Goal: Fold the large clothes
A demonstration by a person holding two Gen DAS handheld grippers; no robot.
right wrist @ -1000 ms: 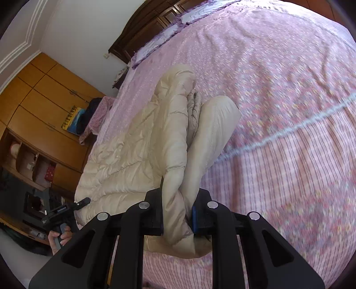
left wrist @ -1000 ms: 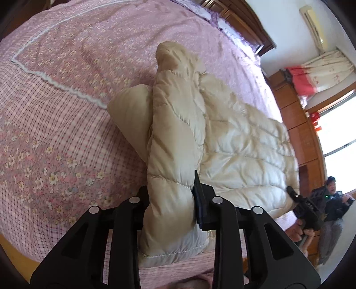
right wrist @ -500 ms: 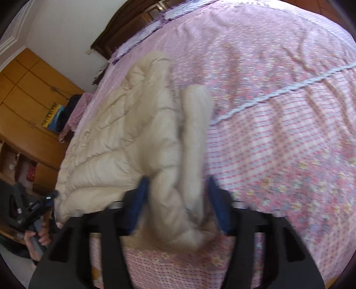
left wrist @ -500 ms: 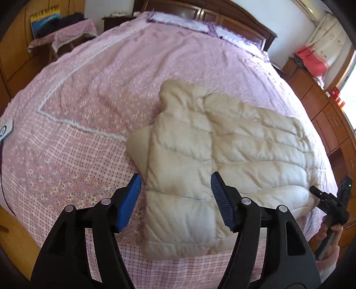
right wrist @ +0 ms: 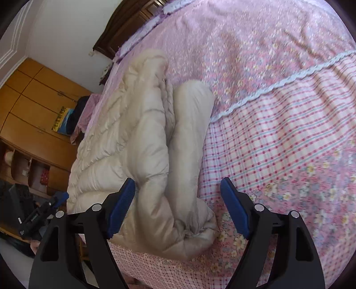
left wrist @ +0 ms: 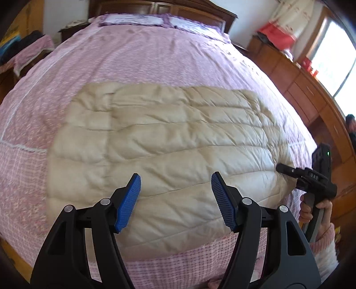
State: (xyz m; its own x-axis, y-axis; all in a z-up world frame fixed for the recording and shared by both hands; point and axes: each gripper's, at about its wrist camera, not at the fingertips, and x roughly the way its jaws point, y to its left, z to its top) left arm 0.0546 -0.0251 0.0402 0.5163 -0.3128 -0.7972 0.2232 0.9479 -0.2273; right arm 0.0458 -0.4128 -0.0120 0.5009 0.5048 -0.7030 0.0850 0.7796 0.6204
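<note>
A beige quilted down coat (left wrist: 164, 142) lies folded flat across the near part of a pink bed. My left gripper (left wrist: 175, 197) is open and empty, hovering above the coat's near edge. In the right wrist view the coat (right wrist: 142, 142) shows end-on, with a folded sleeve roll (right wrist: 191, 137) on its right side. My right gripper (right wrist: 178, 204) is open and empty, its blue pads (right wrist: 122, 204) on either side of the coat's near end without clamping it. The right gripper also shows in the left wrist view (left wrist: 287, 170) at the coat's right end.
The pink floral bedspread (left wrist: 142, 51) runs back to a dark wooden headboard (left wrist: 160, 6). Wooden drawers (left wrist: 307, 89) line the right side under a window. A wooden wardrobe (right wrist: 37, 106) and shelves stand beyond the coat's far end. The bed's near edge (left wrist: 178, 262) is just below both grippers.
Both grippers were shut on the coat's edge one second ago. They have opened, let the coat drop flat onto the bed, and drawn back above it.
</note>
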